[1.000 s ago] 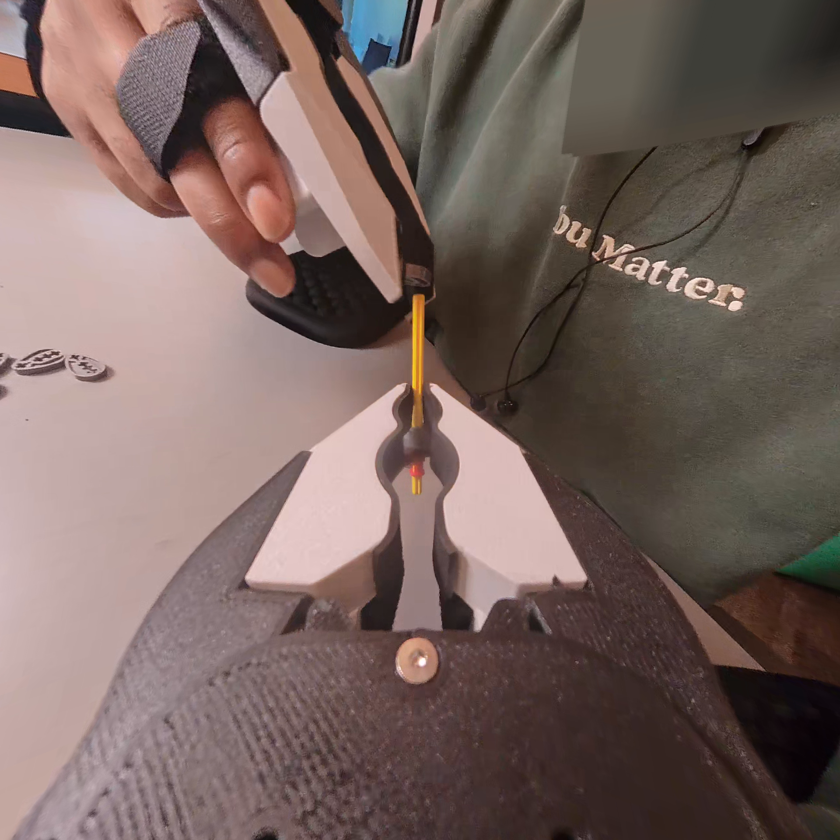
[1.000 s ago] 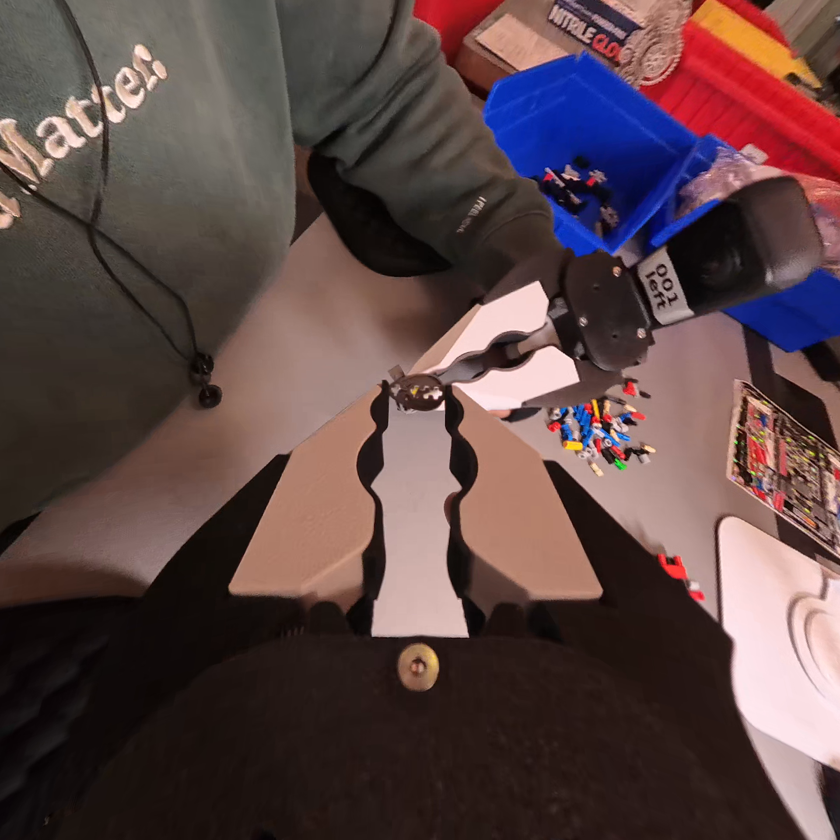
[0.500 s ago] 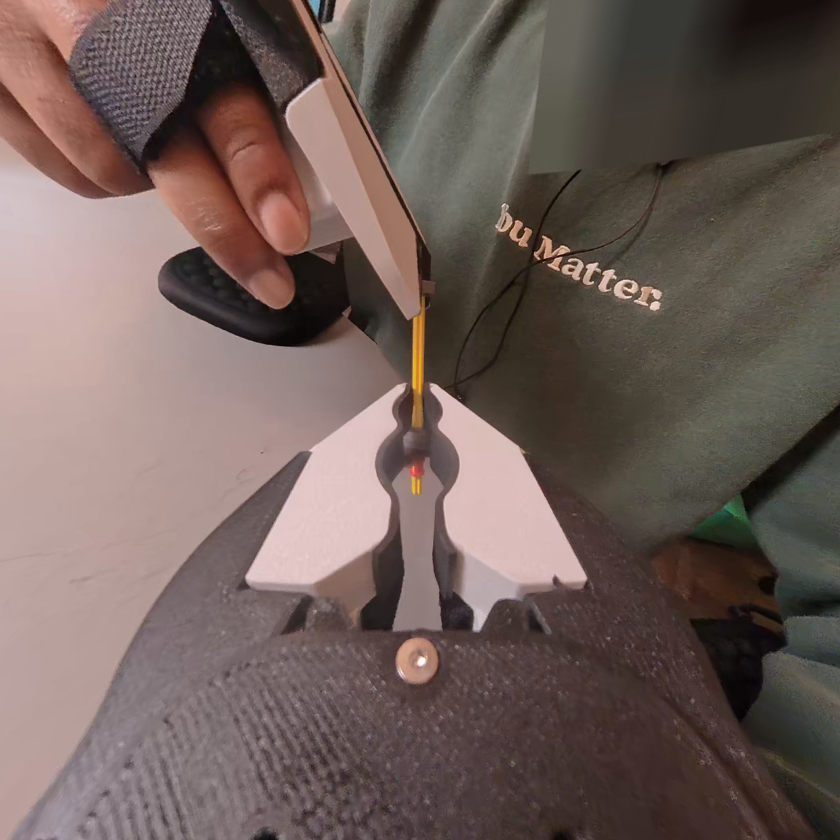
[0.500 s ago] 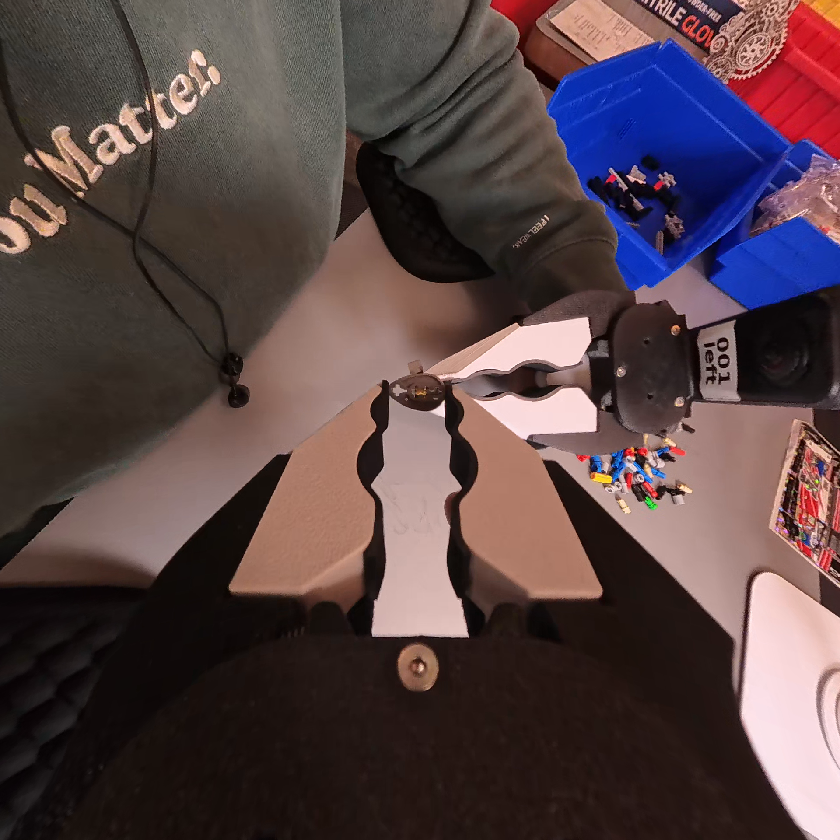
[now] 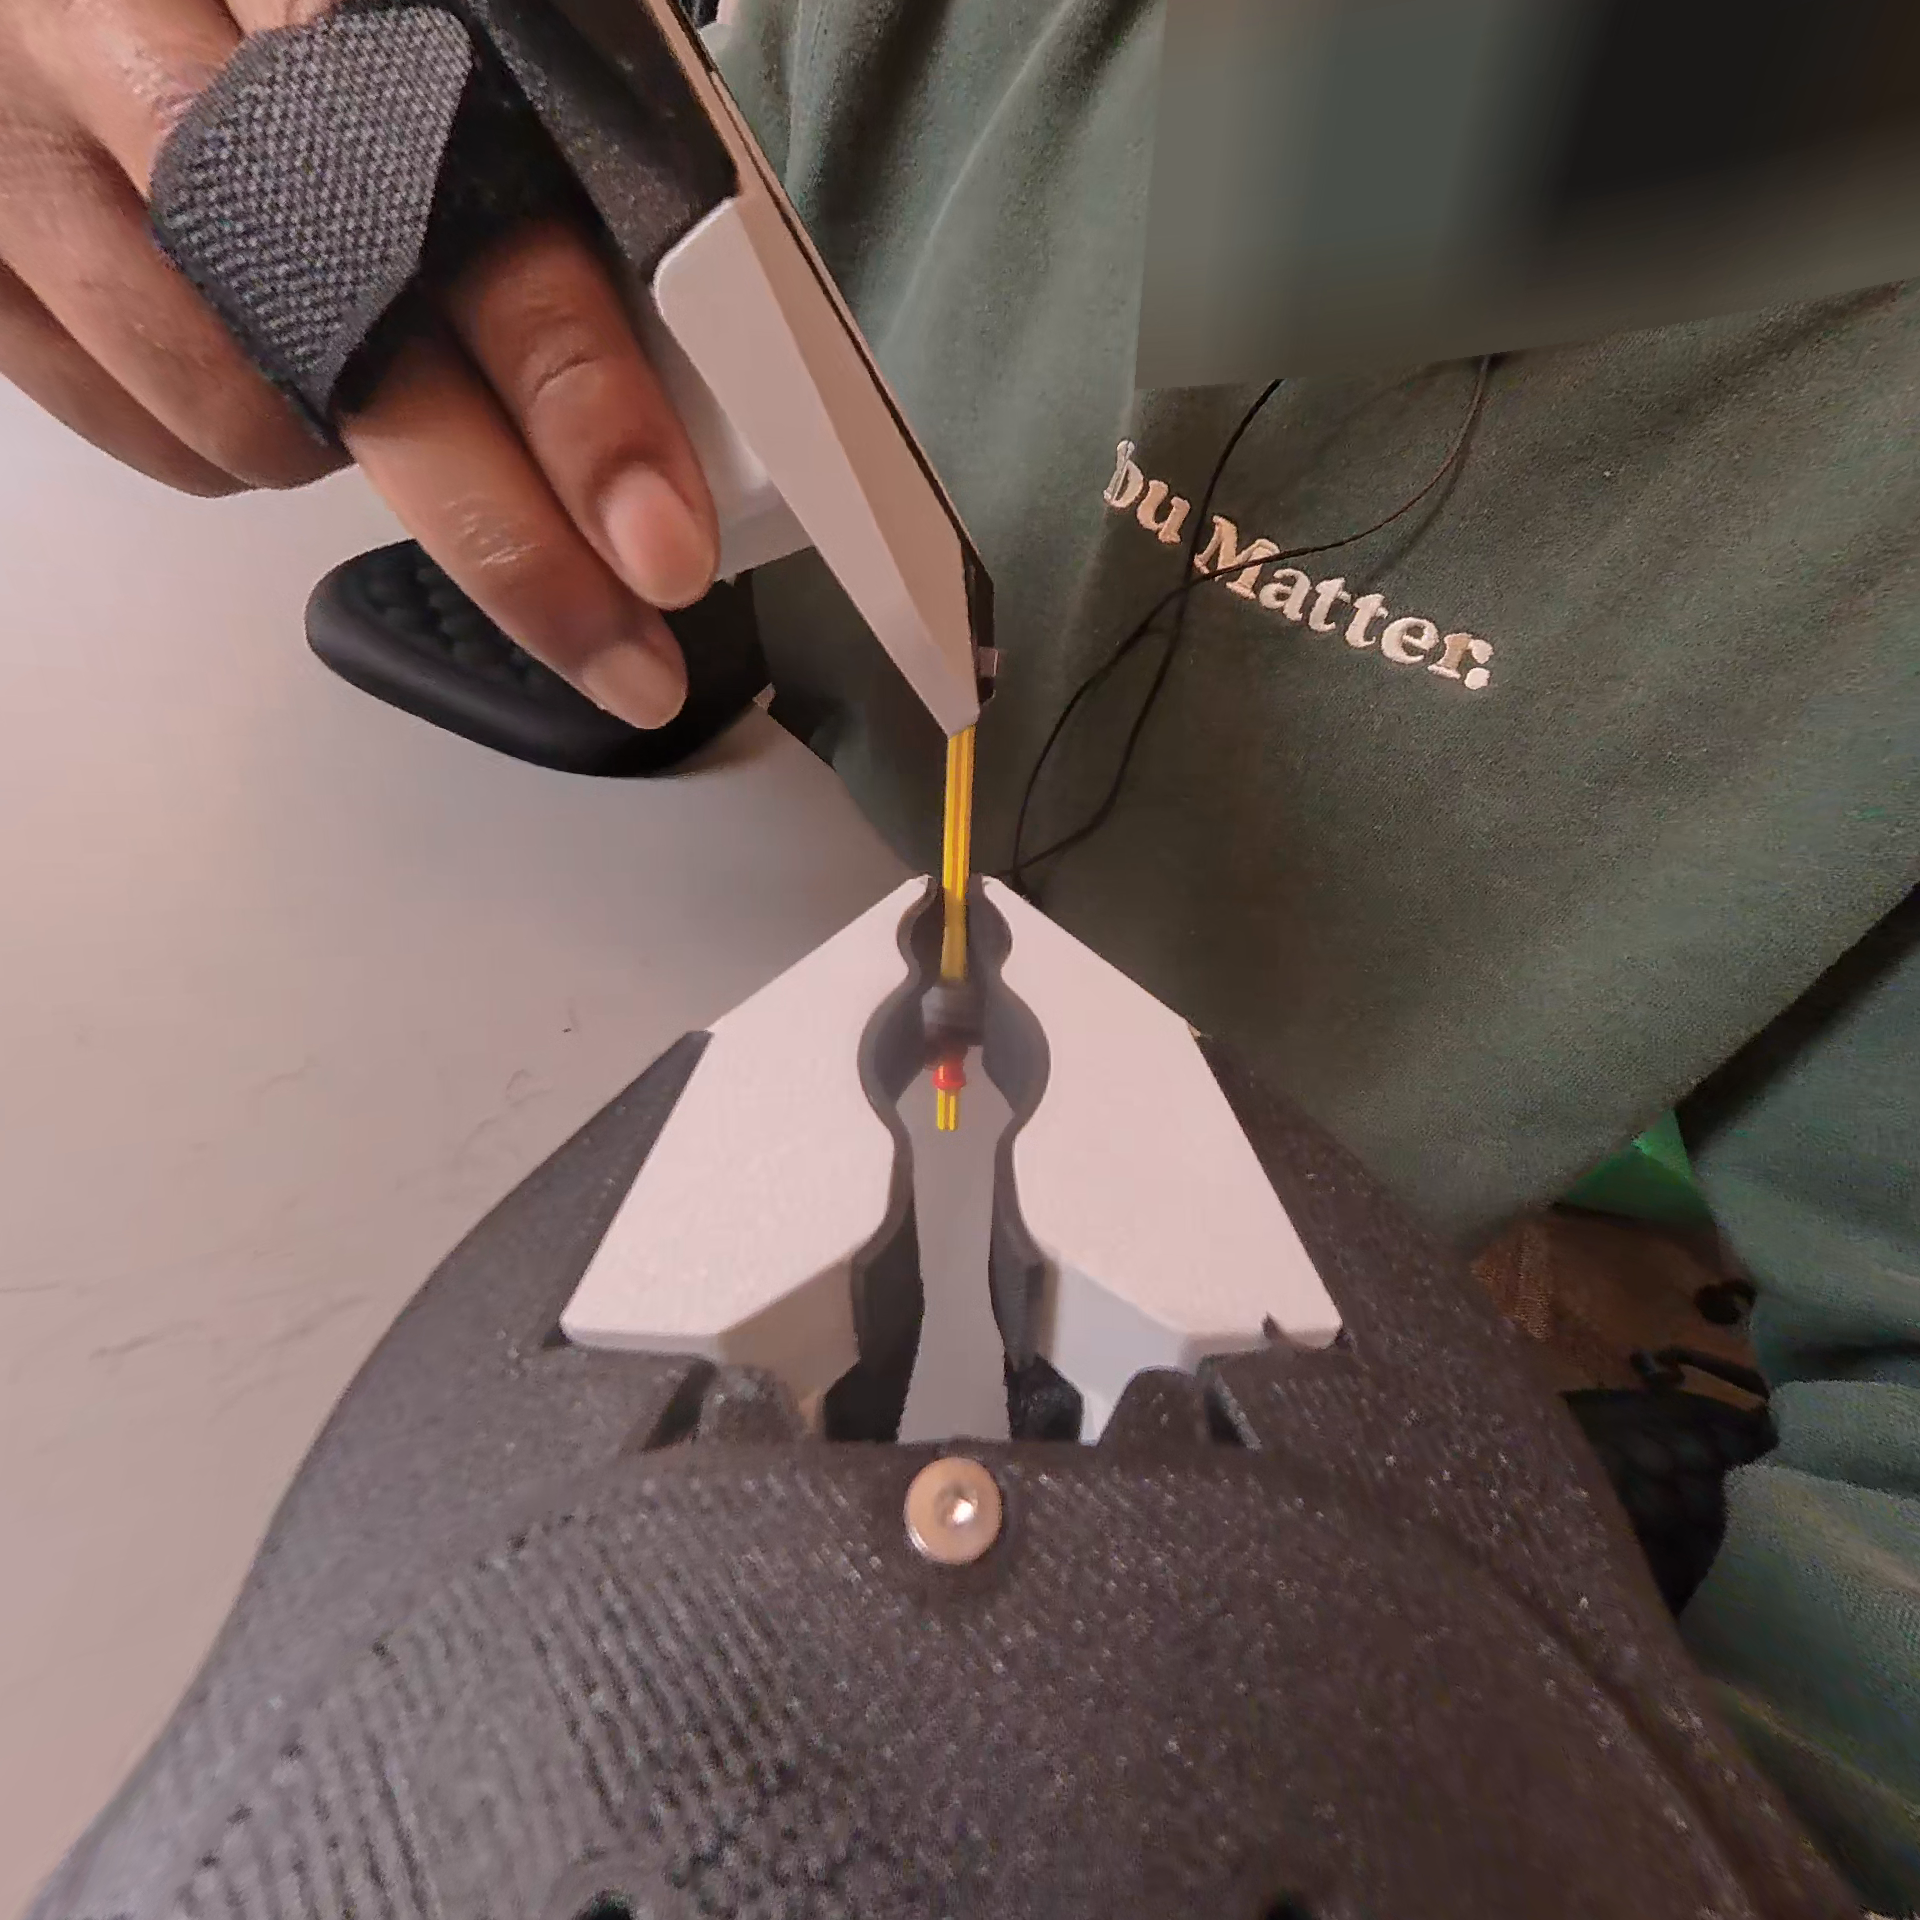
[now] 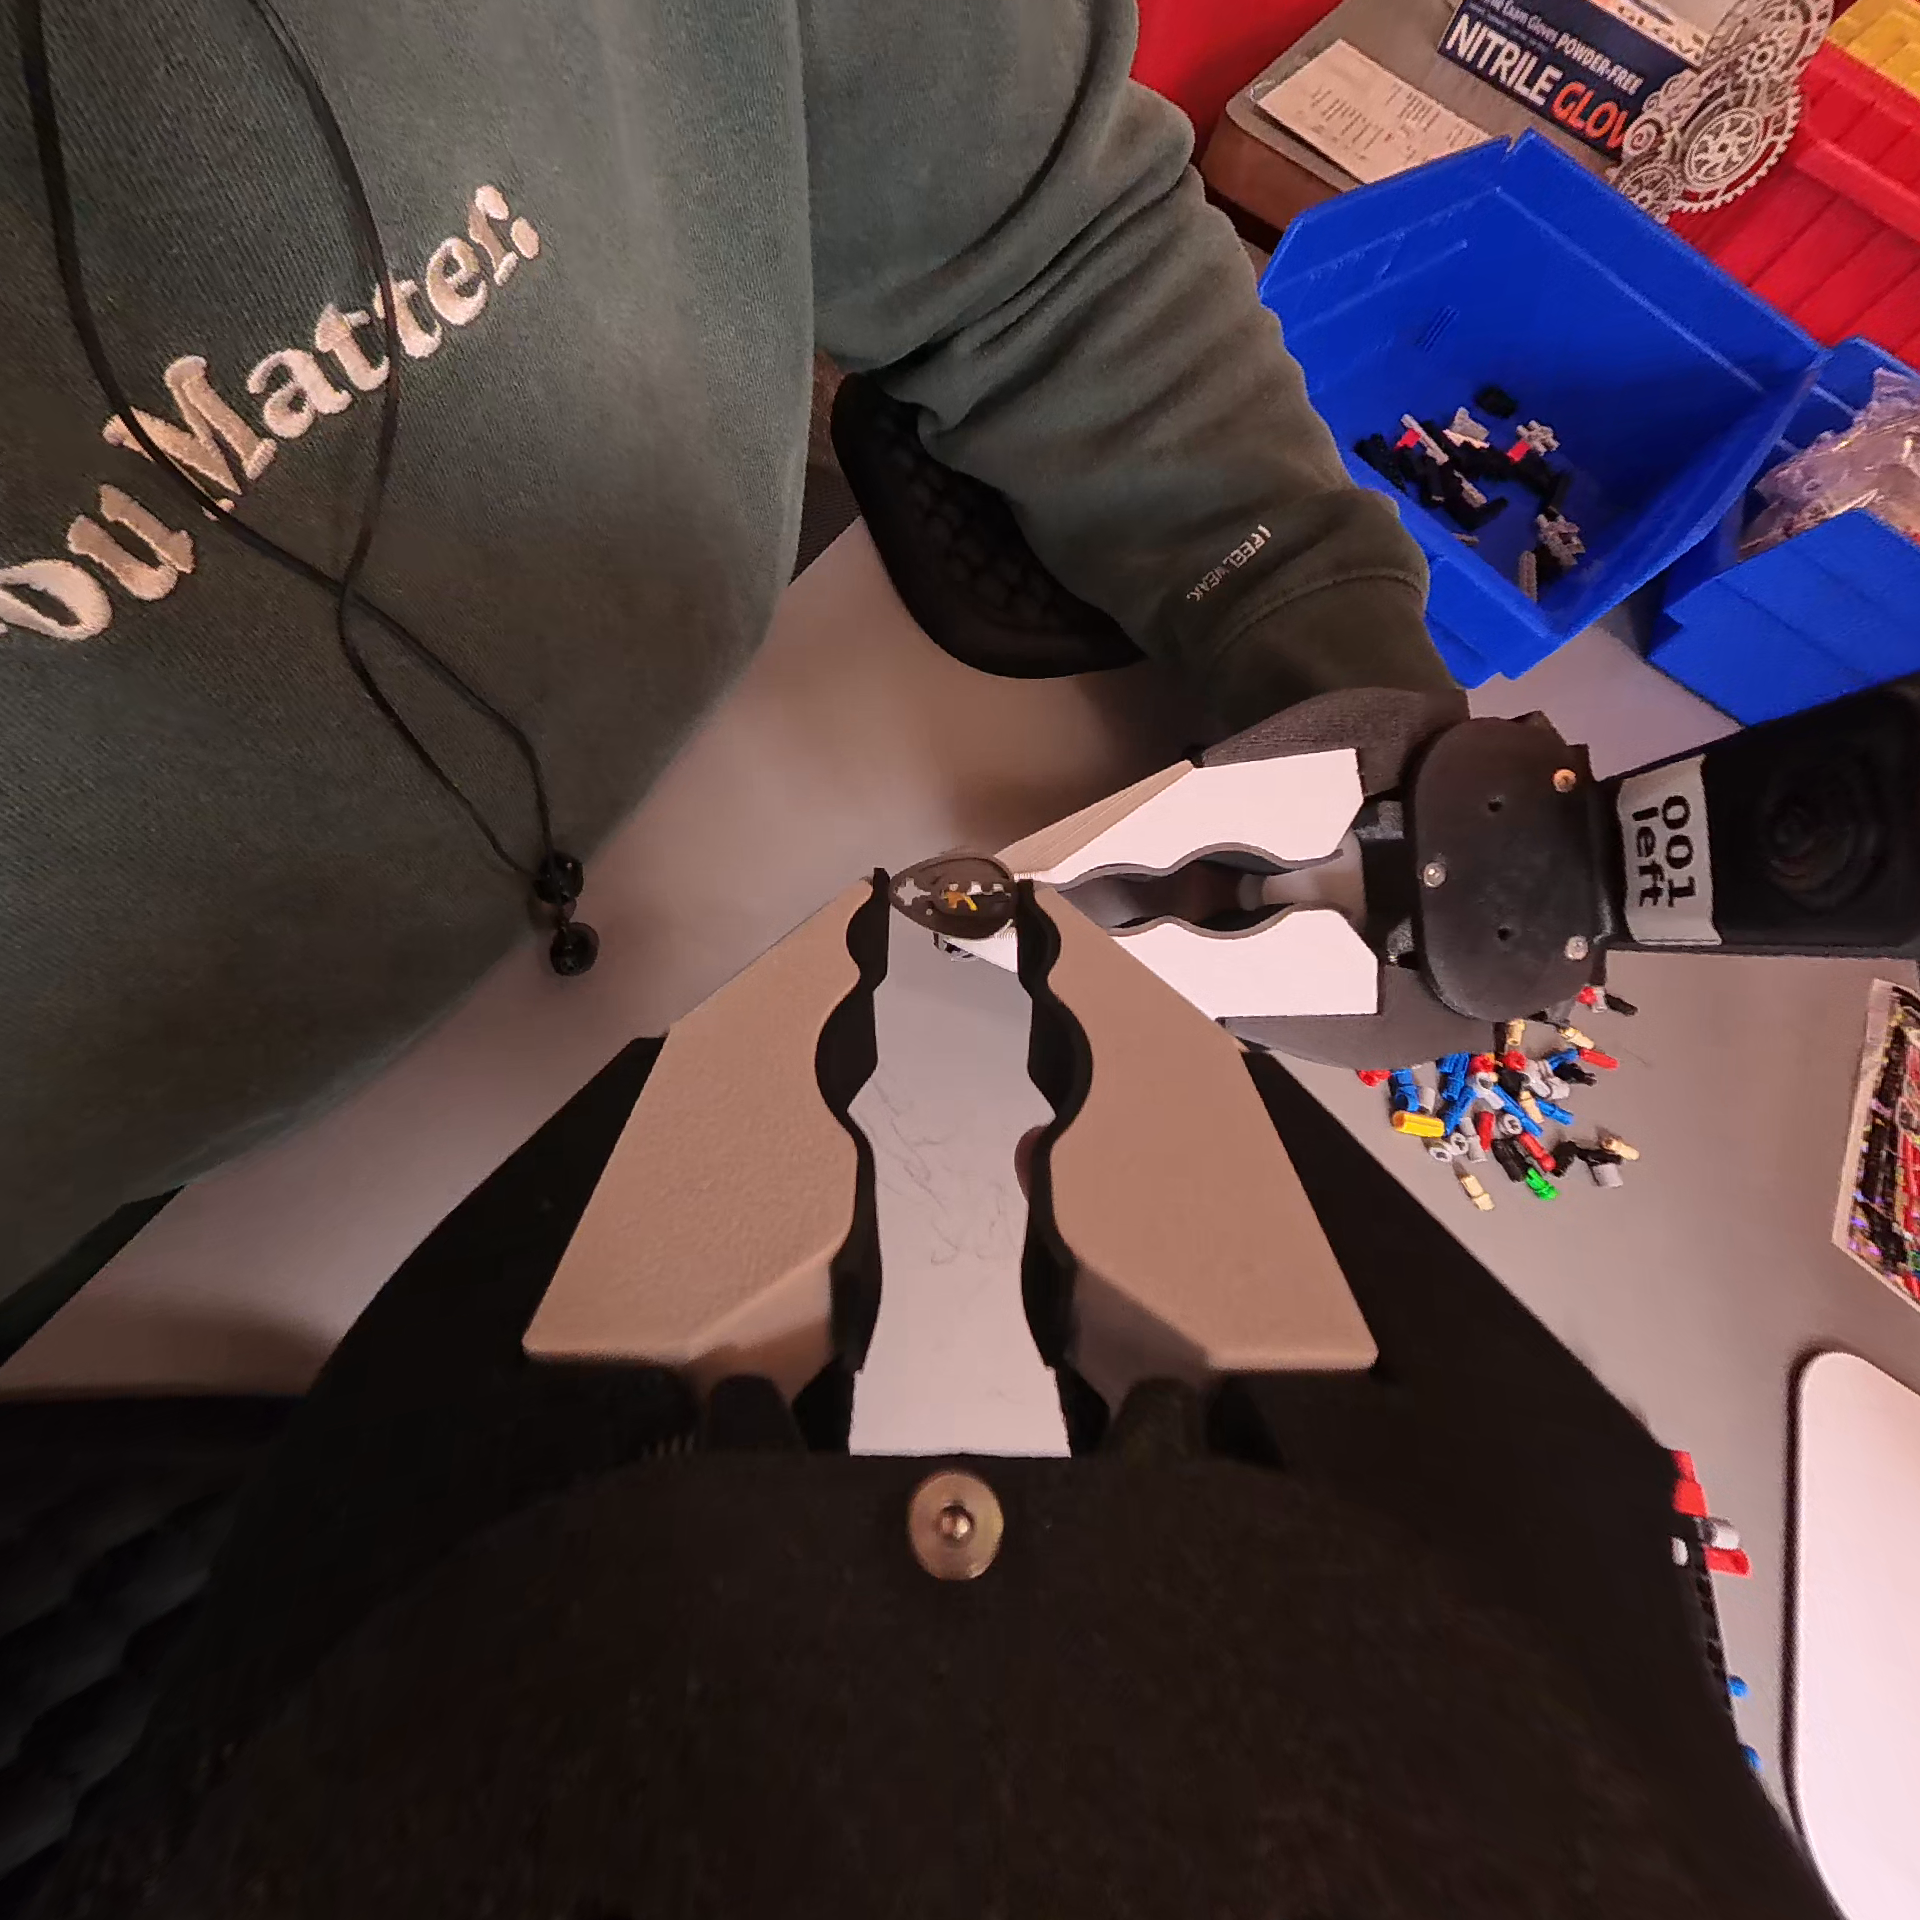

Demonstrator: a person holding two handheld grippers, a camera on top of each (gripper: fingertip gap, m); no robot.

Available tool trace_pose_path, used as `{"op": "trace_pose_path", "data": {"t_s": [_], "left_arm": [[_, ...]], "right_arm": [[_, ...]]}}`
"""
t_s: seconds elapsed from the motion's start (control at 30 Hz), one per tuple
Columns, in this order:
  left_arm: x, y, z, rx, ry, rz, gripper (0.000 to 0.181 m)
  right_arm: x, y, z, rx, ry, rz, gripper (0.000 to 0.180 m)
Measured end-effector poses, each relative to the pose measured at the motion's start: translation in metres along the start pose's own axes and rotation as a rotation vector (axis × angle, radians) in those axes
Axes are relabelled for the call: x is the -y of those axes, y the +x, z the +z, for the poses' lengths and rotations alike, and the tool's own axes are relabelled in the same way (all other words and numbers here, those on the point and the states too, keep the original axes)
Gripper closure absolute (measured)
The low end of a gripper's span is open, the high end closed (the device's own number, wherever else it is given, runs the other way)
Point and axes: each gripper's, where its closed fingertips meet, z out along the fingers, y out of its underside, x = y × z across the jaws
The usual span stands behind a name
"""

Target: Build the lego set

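While the left tongs (image 5: pixel 956 904) are closed narrowly on a thin yellow axle (image 5: pixel 958 821), that axle runs forward out of their tips, with a grey bush (image 5: pixel 951 1013) and a small red piece (image 5: pixel 945 1075) threaded on the part lying between the fingers. Its far end reaches the tips of the right tongs (image 5: pixel 971 691), seen edge-on in the left wrist view and held by a hand (image 5: pixel 343 312) with a dark strap across one finger. In the right wrist view, the right tongs (image 6: pixel 954 904) grip a dark oval lego piece (image 6: pixel 956 902) by its two ends, their fingers standing a moderate way apart; the yellow of the axle shows at a hole in this piece. From the right side the left tongs (image 6: pixel 1023 883) meet the piece, tips touching or just beside it. Both tools are held above the grey desk (image 6: pixel 914 727), close to a person in a green sweatshirt (image 6: pixel 416 312). On the desk lie a heap of small coloured lego parts (image 6: pixel 1496 1112), a printed sheet (image 6: pixel 1886 1143) at the right edge and, farther back, a blue bin (image 6: pixel 1538 312) holding dark and grey parts.
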Motion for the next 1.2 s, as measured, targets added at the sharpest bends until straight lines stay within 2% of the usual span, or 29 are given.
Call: {"op": "trace_pose_path", "data": {"t_s": [0.33, 0.57, 0.9, 1.2], "left_arm": [[0.000, 0.003, -0.001, -0.015, 0.014, -0.001, 0.179], [0.006, 0.005, -0.004, -0.022, 0.054, 0.006, 0.178], [0.030, 0.022, -0.001, -0.083, 0.161, 0.071, 0.178], [0.031, 0.023, 0.000, -0.070, 0.171, 0.088, 0.179]], "right_arm": [[0.003, -0.007, 0.005, 0.036, 0.008, 0.006, 0.158], [0.009, 0.001, 0.001, -0.027, 0.032, -0.018, 0.158], [0.038, 0.005, -0.012, -0.024, 0.297, 0.059, 0.157], [0.034, 0.015, -0.012, -0.054, 0.333, 0.108, 0.157]]}}
